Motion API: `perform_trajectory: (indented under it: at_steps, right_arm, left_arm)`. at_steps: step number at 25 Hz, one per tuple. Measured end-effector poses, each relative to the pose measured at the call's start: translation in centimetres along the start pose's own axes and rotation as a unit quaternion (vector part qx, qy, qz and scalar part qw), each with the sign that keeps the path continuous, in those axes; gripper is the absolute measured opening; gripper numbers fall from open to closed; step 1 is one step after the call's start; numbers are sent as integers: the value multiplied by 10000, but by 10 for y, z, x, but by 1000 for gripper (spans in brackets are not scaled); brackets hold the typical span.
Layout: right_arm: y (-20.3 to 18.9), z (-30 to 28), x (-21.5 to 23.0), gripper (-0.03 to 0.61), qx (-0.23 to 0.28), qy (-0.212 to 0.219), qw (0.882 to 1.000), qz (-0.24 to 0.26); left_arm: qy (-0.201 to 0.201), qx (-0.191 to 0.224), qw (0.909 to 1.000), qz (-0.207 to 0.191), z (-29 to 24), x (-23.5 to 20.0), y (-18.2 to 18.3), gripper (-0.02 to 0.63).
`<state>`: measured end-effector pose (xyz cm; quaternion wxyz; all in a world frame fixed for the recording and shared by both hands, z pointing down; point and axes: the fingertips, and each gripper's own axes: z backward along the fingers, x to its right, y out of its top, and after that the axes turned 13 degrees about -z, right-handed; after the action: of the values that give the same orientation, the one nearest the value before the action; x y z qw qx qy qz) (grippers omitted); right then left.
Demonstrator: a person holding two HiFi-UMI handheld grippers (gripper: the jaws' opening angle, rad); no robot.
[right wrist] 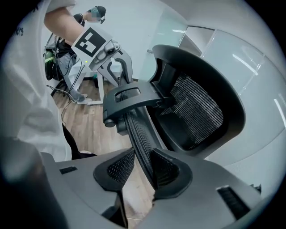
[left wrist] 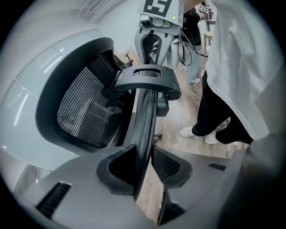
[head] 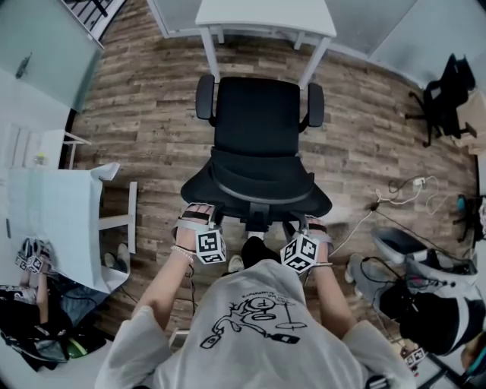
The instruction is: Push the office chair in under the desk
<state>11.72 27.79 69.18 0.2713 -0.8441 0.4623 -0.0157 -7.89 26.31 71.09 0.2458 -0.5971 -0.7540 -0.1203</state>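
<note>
A black office chair [head: 254, 125] stands on the wood floor, its seat facing the white desk [head: 266, 19] at the top of the head view. The seat's front edge sits just short of the desk legs. I stand behind the chair's mesh backrest [head: 254, 186]. My left gripper [head: 199, 228] is shut on the backrest's top rim [left wrist: 145, 120] at its left end, with the rim running between its pads [left wrist: 167, 165]. My right gripper [head: 307, 232] is shut on the same rim [right wrist: 138, 129] at the right end. The black lumbar bracket [left wrist: 147, 80] sits behind the backrest.
A second black chair [head: 444, 99] stands at the far right, by cables [head: 402, 190] on the floor. Bags and gear [head: 425, 289] lie at the lower right. A white table [head: 53, 213] with a person beside it is at the left. Glass walls flank the desk.
</note>
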Motion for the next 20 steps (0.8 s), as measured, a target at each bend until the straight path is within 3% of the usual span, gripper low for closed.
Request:
perform_trajectory:
  at_steps: [12, 20]
  right_arm:
    - [14, -23, 57, 146, -51, 118, 9999, 53]
    - [33, -42, 72, 142, -54, 242, 9997, 78]
  left_arm:
    - [-109, -135, 9997, 147, -31, -50, 0, 115]
    - [-147, -362, 9992, 117, -48, -72, -20, 115]
